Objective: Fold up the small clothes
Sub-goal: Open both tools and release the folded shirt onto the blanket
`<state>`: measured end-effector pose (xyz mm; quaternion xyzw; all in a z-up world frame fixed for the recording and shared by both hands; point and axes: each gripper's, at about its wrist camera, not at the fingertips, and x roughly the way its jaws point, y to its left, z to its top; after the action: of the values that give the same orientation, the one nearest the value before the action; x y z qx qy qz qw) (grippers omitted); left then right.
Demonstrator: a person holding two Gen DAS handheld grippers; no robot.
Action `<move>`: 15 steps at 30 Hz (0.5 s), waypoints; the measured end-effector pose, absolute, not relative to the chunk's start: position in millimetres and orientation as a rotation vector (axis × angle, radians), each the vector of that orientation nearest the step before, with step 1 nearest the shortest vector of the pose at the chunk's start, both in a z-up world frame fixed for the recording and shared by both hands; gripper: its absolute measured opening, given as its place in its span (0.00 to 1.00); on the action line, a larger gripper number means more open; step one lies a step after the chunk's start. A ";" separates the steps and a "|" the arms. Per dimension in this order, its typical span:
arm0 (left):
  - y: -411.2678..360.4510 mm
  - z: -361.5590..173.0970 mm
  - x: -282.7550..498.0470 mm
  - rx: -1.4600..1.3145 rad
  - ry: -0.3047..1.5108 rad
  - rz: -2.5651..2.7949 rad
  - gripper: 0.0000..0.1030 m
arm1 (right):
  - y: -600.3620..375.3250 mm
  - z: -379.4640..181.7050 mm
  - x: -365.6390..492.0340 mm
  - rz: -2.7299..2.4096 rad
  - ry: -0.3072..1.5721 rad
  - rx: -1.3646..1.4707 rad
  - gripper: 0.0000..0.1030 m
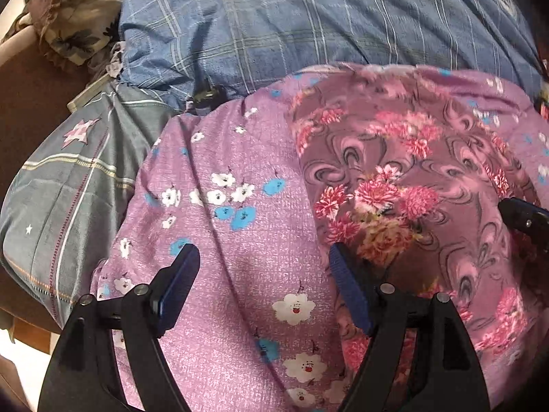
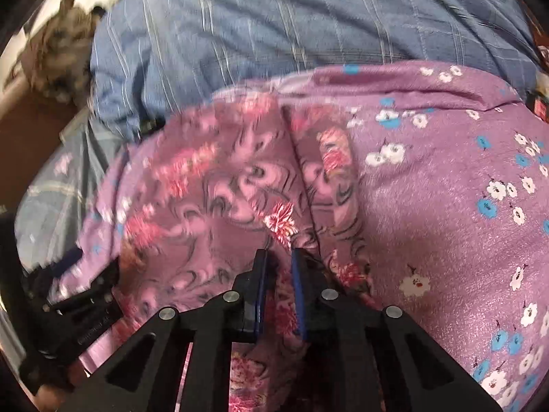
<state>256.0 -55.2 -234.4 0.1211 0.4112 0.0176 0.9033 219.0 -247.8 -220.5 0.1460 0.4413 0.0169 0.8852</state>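
The garment (image 1: 411,178) is soft cloth with a matt swirl print, lying on a lilac sheet (image 1: 240,240) of coarser weave with a faint sheen. The quilt (image 1: 291,24) is matt checked cotton. The fingers (image 1: 178,285) are black plastic with ribbed blue pads.

We count two grippers (image 1: 264,286) (image 2: 278,290), one swirly pink garment (image 1: 411,185), one lilac flowered sheet (image 1: 219,213), two blue checked covers (image 1: 274,27) (image 1: 68,189).

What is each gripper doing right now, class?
Left gripper: open, holding nothing, over the purple sheet.
Right gripper: nearly closed on a fold of the pink floral cloth.
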 end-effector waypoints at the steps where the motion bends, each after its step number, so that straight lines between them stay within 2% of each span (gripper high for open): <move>1: -52.7 -228.4 253.5 0.231 0.847 0.029 0.76 | -249.0 -217.1 217.1 0.039 0.908 0.309 0.14; 3: -50.8 -213.9 244.9 0.208 0.812 0.023 0.76 | -249.8 -207.1 207.4 0.018 0.851 0.293 0.20; 7: -52.6 -177.2 217.4 0.209 0.718 0.029 0.76 | -242.3 -183.2 181.9 0.030 0.739 0.246 0.24; 10: -52.9 -145.6 189.3 0.215 0.628 0.032 0.82 | -237.5 -162.3 154.5 0.029 0.633 0.202 0.34; 12: -52.5 -127.1 172.0 0.214 0.576 0.023 0.82 | -232.2 -149.0 138.0 0.025 0.585 0.176 0.44; 15: -54.0 -104.5 150.5 0.222 0.516 0.018 0.86 | -226.3 -131.9 117.8 0.025 0.546 0.161 0.46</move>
<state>150.5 -54.0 -104.5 0.1097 0.2544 0.0089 0.9608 117.8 -226.3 -131.9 0.0793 0.2695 0.0124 0.9596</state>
